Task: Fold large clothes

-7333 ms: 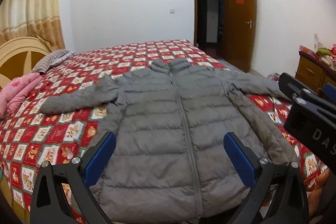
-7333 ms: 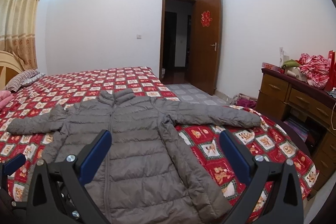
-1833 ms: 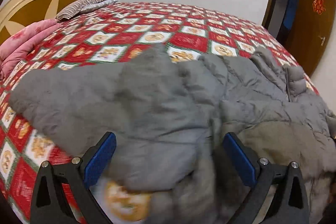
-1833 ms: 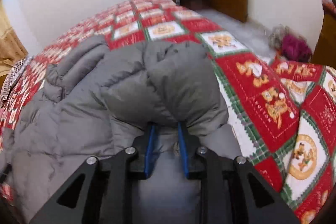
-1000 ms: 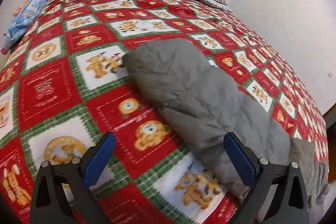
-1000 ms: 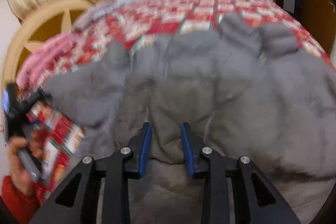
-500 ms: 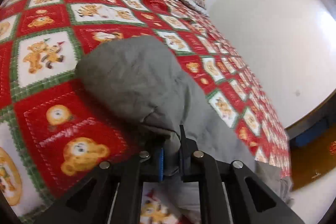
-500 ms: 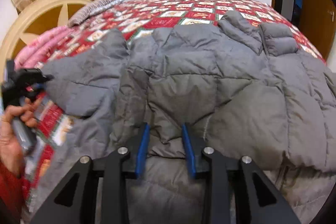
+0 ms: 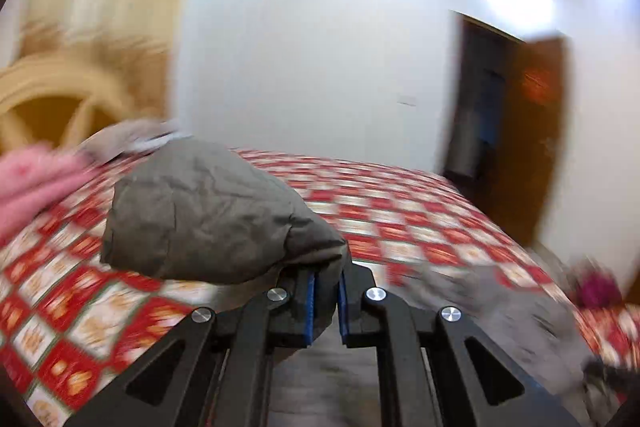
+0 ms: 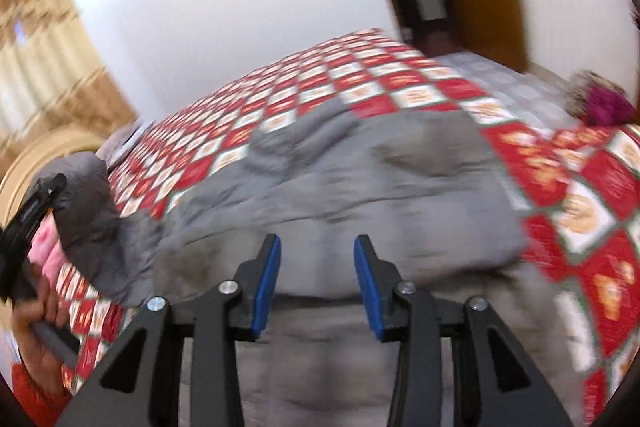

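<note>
A grey puffer jacket (image 10: 360, 187) lies on the bed. My left gripper (image 9: 325, 287) is shut on the jacket's left sleeve (image 9: 208, 211) and holds the cuff end lifted above the bed. The lifted sleeve also shows in the right wrist view (image 10: 86, 211), with the left gripper (image 10: 28, 215) at the far left. My right gripper (image 10: 316, 267) is open, its blue pads apart, just above the jacket's body with nothing between them. The other sleeve lies folded over the jacket's body.
The bed has a red and white patchwork quilt (image 9: 400, 211). A pink blanket (image 9: 36, 183) and a rounded headboard (image 9: 60, 95) are at the left. A brown door (image 9: 532, 131) stands open at the right. A magenta heap (image 10: 604, 103) lies on the floor.
My left gripper has lifted the sleeve off the quilt and swung it toward the jacket's body. My right gripper has opened and let go of the jacket.
</note>
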`<action>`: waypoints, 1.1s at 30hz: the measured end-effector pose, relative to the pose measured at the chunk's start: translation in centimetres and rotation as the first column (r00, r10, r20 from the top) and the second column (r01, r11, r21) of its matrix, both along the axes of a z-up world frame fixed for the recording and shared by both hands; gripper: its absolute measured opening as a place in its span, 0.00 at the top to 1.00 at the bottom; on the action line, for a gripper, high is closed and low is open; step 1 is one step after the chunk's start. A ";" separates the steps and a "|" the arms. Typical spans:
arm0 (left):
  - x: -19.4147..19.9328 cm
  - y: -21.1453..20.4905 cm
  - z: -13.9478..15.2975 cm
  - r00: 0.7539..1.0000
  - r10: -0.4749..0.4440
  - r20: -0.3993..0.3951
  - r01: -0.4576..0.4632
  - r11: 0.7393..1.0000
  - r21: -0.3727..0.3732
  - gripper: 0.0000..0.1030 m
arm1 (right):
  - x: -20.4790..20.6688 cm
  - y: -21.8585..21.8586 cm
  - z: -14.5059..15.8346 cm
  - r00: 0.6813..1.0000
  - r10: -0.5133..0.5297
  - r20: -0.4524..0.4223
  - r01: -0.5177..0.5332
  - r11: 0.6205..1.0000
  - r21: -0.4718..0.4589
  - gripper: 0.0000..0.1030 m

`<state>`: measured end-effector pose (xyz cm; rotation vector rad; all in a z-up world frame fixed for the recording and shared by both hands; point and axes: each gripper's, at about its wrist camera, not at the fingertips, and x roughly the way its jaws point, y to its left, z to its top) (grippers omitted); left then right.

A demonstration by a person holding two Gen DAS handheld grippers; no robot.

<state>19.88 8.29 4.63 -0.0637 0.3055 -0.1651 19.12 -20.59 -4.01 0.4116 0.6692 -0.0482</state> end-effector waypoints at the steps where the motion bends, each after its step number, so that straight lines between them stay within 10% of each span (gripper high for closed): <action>1: -0.8 -2.9 -0.1 0.997 -0.075 -0.003 0.075 0.997 0.030 0.92 | -0.5 -1.2 0.0 1.000 -0.025 -0.001 0.025 1.000 0.010 0.58; 6: -4.1 -12.9 -3.5 0.951 -0.303 -0.064 0.309 0.943 0.122 0.92 | -3.3 -6.0 -0.1 0.990 -0.138 -0.019 0.139 0.990 0.032 0.58; 11: -3.8 -18.5 -9.7 0.884 -0.370 -0.285 0.427 0.888 0.172 0.91 | -4.9 -8.1 -1.1 0.984 -0.172 -0.054 0.175 0.983 0.055 0.58; 13: -4.1 -19.4 -11.4 0.844 -0.400 -0.358 0.483 0.857 0.180 0.81 | -5.0 -8.3 -1.4 0.983 -0.172 -0.064 0.177 0.982 0.068 0.56; 15: -4.4 -19.3 -12.5 0.782 -0.454 -0.427 0.554 0.820 0.143 0.40 | -4.9 -8.3 -1.5 0.984 -0.167 -0.065 0.172 0.982 0.073 0.43; 17: -5.1 -18.6 -12.5 0.753 -0.476 -0.455 0.580 0.806 0.117 0.33 | -5.0 -8.3 -1.3 0.983 -0.174 -0.051 0.177 0.982 0.066 0.32; 23: -9.0 -13.6 -10.3 0.770 -0.444 -0.459 0.536 0.840 0.086 0.30 | -5.5 -8.2 1.2 0.989 -0.142 0.041 0.139 0.988 0.074 0.23; 29: -8.9 -5.3 -7.0 0.880 -0.317 -0.354 0.345 0.938 0.018 0.24 | -1.3 -4.9 0.2 0.999 -0.033 0.019 0.032 0.998 0.050 0.02; 32: -5.7 -3.0 -5.1 0.908 -0.225 -0.353 0.247 0.969 0.017 0.24 | 2.4 -2.7 -2.0 0.996 -0.002 -0.089 -0.006 0.996 -0.087 0.43; 33: -4.4 -2.4 -4.6 0.915 -0.207 -0.347 0.222 0.975 0.005 0.24 | 3.3 -2.1 -2.9 0.991 0.019 -0.136 -0.034 0.993 -0.109 0.72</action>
